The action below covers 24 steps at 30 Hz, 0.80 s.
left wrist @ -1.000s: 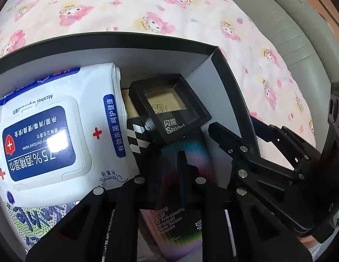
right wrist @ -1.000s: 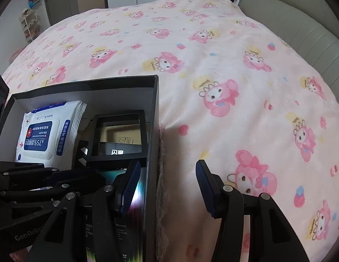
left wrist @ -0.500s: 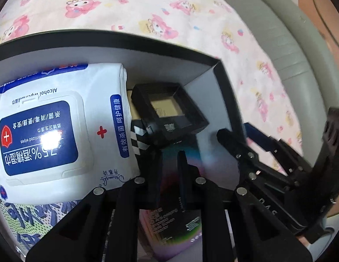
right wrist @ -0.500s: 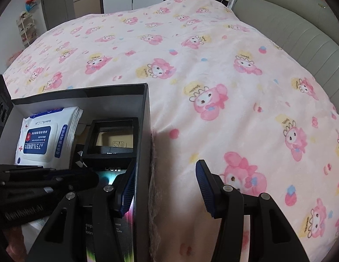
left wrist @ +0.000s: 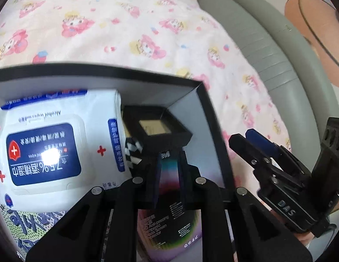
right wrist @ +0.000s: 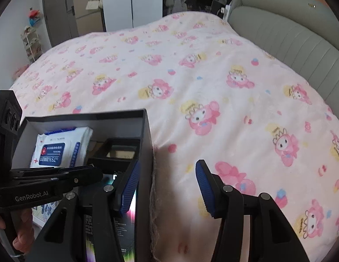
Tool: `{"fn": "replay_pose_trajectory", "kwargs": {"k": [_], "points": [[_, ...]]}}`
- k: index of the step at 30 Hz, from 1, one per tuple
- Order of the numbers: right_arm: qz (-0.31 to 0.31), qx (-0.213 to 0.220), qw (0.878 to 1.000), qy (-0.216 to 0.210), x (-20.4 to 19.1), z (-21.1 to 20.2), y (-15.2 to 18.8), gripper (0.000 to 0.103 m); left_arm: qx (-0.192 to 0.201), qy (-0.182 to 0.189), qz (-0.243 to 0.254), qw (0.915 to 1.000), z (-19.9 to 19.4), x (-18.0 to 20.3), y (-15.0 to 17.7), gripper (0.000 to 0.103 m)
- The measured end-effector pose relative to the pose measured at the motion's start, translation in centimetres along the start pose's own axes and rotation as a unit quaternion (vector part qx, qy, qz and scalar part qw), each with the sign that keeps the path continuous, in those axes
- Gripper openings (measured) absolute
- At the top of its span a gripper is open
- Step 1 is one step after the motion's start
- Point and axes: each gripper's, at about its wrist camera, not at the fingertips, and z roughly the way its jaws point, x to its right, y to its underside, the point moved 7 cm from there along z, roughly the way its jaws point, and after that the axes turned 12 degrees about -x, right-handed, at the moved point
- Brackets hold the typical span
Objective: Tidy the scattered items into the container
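Left wrist view: the black box (left wrist: 204, 100) sits on the bed's pink cartoon-print blanket (left wrist: 136, 28). Inside it lie a white pack of alcohol wipes (left wrist: 51, 150) on the left, a small black square case (left wrist: 156, 128) just beside it, and an iridescent screen-protector package (left wrist: 169, 224) under the left tongs (left wrist: 168, 174), whose jaws are nearly pressed together with nothing visibly pinched. The right tongs (right wrist: 166, 187) hover spread, straddling the box's right wall, gripping nothing. A grey padded headboard (right wrist: 289, 28) borders the bed.
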Motion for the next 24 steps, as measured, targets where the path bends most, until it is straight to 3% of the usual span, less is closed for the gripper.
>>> {"fn": "replay_pose_trajectory", "kwargs": {"k": [3,7,12,17,18,21,24], "points": [[-0.014,0.019,0.999,-0.034,-1.1,-1.2,-0.4,0.049,0.018,-0.004,0.001,0.9998,-1.1,-1.3,-0.7,0.012],[-0.032,0.005,0.995,-0.089,-3.0,-1.0,-0.1,0.049,0.027,-0.028,-0.013,0.9991,-1.4,-1.1,-2.4,0.012],[-0.059,-0.034,0.996,-0.062,-4.0,1.4,0.3,0.040,0.031,-0.017,-0.024,0.9991,-1.0,0.0,-4.0,0.012],[-0.069,-0.041,0.996,-0.039,-4.2,2.2,-1.1,0.038,0.045,-0.003,-0.025,0.9987,-4.2,-1.6,-5.7,0.012],[-0.071,-0.034,0.996,-0.035,-4.2,2.0,-1.2,0.032,0.051,0.001,-0.028,0.9983,-4.9,-2.1,-6.2,0.012],[-0.069,0.001,0.996,-0.048,-4.9,0.6,-1.7,0.030,0.054,0.010,-0.031,0.9980,-5.2,-2.6,-6.8,0.012],[-0.082,-0.012,0.993,-0.089,-6.2,0.9,-1.2,0.030,0.045,0.012,-0.029,0.9985,-2.9,-1.6,-6.5,0.012]]}}
